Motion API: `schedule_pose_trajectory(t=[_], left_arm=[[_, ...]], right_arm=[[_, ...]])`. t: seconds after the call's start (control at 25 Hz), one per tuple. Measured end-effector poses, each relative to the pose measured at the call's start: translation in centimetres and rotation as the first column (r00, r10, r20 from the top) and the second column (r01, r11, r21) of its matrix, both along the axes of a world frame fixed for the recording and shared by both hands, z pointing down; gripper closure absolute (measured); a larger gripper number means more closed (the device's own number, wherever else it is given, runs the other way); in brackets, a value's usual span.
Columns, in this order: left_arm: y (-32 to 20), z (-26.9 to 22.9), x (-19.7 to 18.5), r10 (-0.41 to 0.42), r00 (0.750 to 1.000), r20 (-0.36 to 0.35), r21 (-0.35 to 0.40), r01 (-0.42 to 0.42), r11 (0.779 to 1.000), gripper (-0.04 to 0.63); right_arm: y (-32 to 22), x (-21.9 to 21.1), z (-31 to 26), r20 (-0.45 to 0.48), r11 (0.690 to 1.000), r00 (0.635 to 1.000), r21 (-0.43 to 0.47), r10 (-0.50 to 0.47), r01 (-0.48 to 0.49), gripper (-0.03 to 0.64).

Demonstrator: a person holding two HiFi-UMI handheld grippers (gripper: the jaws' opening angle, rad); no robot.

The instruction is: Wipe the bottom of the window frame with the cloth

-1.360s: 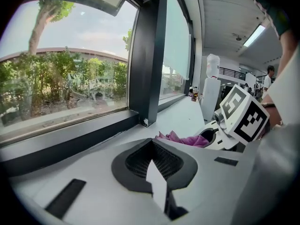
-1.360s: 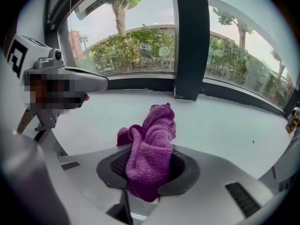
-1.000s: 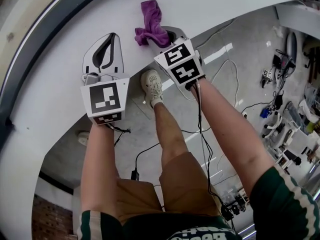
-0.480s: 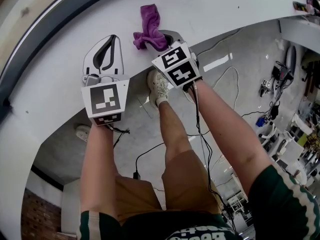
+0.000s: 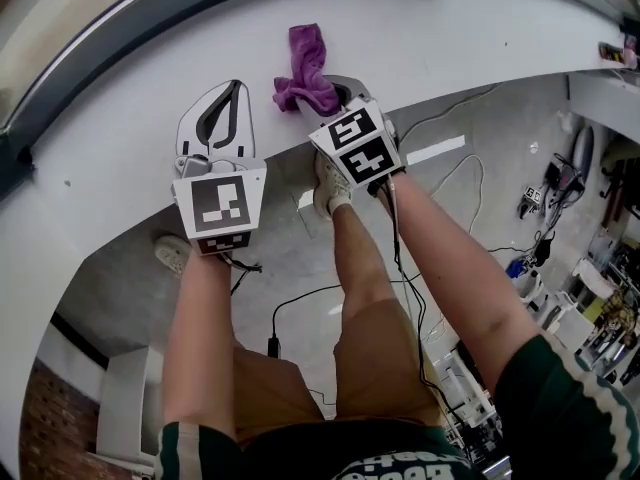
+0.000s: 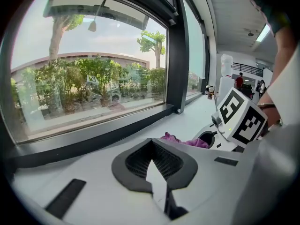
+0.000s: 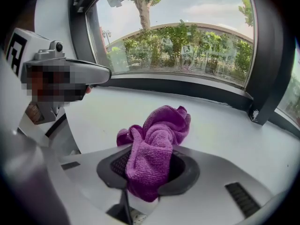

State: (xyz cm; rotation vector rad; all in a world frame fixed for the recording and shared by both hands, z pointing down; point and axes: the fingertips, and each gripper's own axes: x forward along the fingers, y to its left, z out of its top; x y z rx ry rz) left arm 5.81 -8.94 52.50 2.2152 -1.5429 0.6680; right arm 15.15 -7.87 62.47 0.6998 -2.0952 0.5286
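Observation:
A purple cloth (image 5: 305, 63) lies bunched on the white sill (image 5: 120, 158), with my right gripper (image 5: 333, 81) shut on its near end. In the right gripper view the cloth (image 7: 157, 146) fills the jaws and spills forward toward the dark bottom rail of the window frame (image 7: 187, 90). My left gripper (image 5: 234, 86) rests on the sill just left of it, shut with nothing in it (image 6: 151, 143). From there the cloth (image 6: 187, 140) and the right gripper's marker cube (image 6: 239, 118) show at the right. The bottom rail (image 6: 93, 135) runs a short way ahead.
A dark upright post (image 6: 178, 55) splits the window panes, with a small bracket (image 7: 254, 114) at its foot. Below the sill's edge are the person's legs, a shoe (image 5: 330, 183), cables on the grey floor (image 5: 300, 298) and equipment at the right (image 5: 590, 298).
The head view has tipped so the dark frame shows more at the top. Both grippers and the cloth keep about the same places on the sill relative to each other.

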Motion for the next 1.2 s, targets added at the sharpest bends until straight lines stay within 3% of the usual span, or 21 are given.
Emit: schedule_pose_trajectory(t=[0.64,1.2], left_arm=[[5.4,0.4,-11.2,-0.116,0.993,0.018,-0.016,0.117,0.993,0.589],[8.4,0.0,-17.1,-0.206,0.978,-0.001,-0.021,0.206,0.978,0.589]], right_arm=[[4.3,-10.5,0.3,0.016,0.995,0.995,-0.013,-0.099,0.099,0.489],[6.9,-18.1,0.3,0.022,0.978,0.978,-0.018,-0.209,0.209,0.489]])
